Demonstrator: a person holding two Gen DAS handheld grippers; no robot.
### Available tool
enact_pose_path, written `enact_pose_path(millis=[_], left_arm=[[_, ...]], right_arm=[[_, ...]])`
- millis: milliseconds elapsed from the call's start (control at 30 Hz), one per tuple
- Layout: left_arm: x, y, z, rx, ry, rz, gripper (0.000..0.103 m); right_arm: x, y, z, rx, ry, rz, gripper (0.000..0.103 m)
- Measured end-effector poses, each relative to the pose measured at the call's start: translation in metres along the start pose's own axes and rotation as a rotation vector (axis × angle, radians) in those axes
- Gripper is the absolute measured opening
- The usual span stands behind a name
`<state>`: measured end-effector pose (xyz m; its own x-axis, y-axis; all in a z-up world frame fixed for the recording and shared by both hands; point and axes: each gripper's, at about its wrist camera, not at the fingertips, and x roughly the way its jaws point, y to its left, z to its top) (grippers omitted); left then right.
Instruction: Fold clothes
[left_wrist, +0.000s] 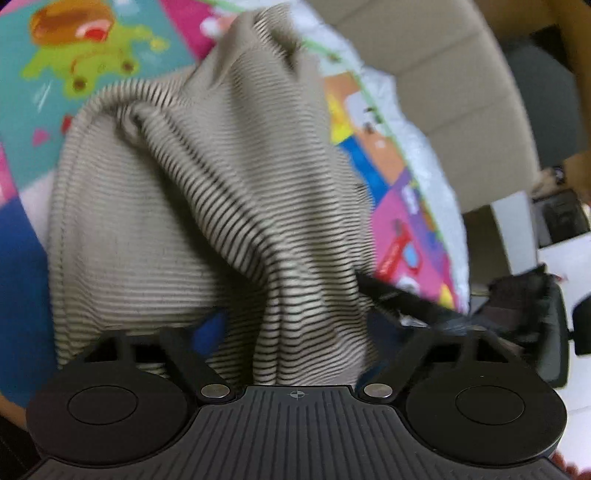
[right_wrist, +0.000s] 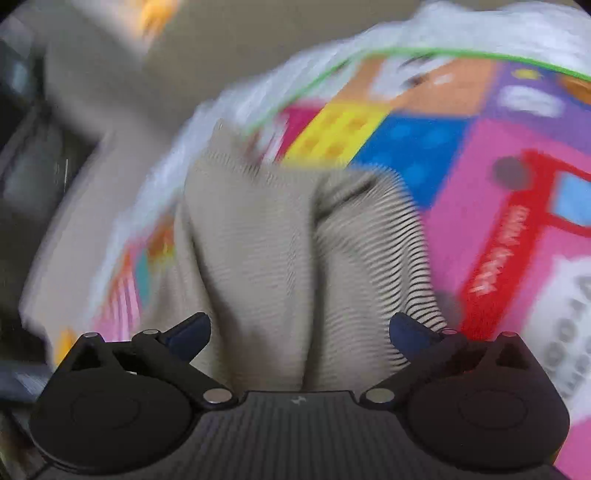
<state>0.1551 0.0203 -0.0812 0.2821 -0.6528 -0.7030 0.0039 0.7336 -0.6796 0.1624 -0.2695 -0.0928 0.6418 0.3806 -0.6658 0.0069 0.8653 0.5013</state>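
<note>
A beige garment with thin dark stripes (left_wrist: 207, 206) lies bunched in folds on the colourful play mat (left_wrist: 110, 44) and rises right up to my left gripper (left_wrist: 295, 332). Its fingers stand wide apart; a blue left pad (left_wrist: 214, 326) shows, while cloth covers the right one. In the right wrist view the same garment (right_wrist: 258, 240) runs up between the two spread blue fingertips (right_wrist: 192, 330) of my right gripper (right_wrist: 299, 328). The cloth fills the gap without being pinched. This view is blurred by motion.
The play mat (right_wrist: 480, 166) has a white quilted border with a green line (right_wrist: 332, 70). A beige sofa (left_wrist: 443, 74) stands beyond it. Dark objects and white boxes (left_wrist: 524, 295) sit at the right of the left wrist view.
</note>
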Motion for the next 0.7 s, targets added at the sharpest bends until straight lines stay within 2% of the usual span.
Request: enact_pose_path(millis=[33,100,133,167,233,300,367,433,500,600,633,667,700], left_arm=[[-0.001,0.002,0.001,-0.027,0.000,-0.019,0.020],[-0.013,0.003,0.007,-0.058,-0.043,-0.067,0.012],[-0.023,0.004,0.013,-0.062,-0.086,-0.086,0.010],[-0.033,0.004,0.020,-0.065,-0.129,-0.106,0.010],[-0.064,0.007,0.035,-0.097,-0.260,-0.142,0.009],[-0.102,0.017,0.054,-0.142,-0.417,-0.138,0.009],[-0.138,0.032,0.071,-0.220,-0.584,-0.101,0.009],[-0.164,0.067,0.085,-0.341,-0.688,-0.048,0.009],[-0.168,0.106,0.094,-0.461,-0.701,-0.010,0.009],[-0.148,0.150,0.093,-0.597,-0.611,0.023,0.015],[-0.140,0.158,0.088,-0.627,-0.582,0.045,0.024],[-0.135,0.163,0.081,-0.647,-0.564,0.060,0.039],[-0.132,0.168,0.073,-0.665,-0.553,0.065,0.046]], right_arm=[[-0.003,-0.003,0.002,0.017,-0.020,-0.002,0.103],[-0.008,-0.006,0.004,0.029,-0.051,-0.016,0.103],[-0.006,-0.005,0.004,0.013,-0.042,-0.024,0.101],[-0.001,-0.001,0.003,-0.013,-0.021,-0.035,0.094],[0.008,0.010,0.000,-0.097,0.016,-0.078,0.089],[0.013,0.022,-0.006,-0.196,0.027,-0.129,0.087],[0.017,0.027,-0.009,-0.247,0.042,-0.160,0.086],[0.021,0.028,-0.012,-0.271,0.062,-0.182,0.086],[0.024,0.031,-0.016,-0.301,0.074,-0.198,0.088],[0.028,0.038,-0.022,-0.360,0.078,-0.227,0.090],[0.028,0.040,-0.022,-0.375,0.076,-0.234,0.091],[0.028,0.042,-0.022,-0.386,0.073,-0.239,0.091],[0.028,0.044,-0.021,-0.398,0.071,-0.244,0.091]])
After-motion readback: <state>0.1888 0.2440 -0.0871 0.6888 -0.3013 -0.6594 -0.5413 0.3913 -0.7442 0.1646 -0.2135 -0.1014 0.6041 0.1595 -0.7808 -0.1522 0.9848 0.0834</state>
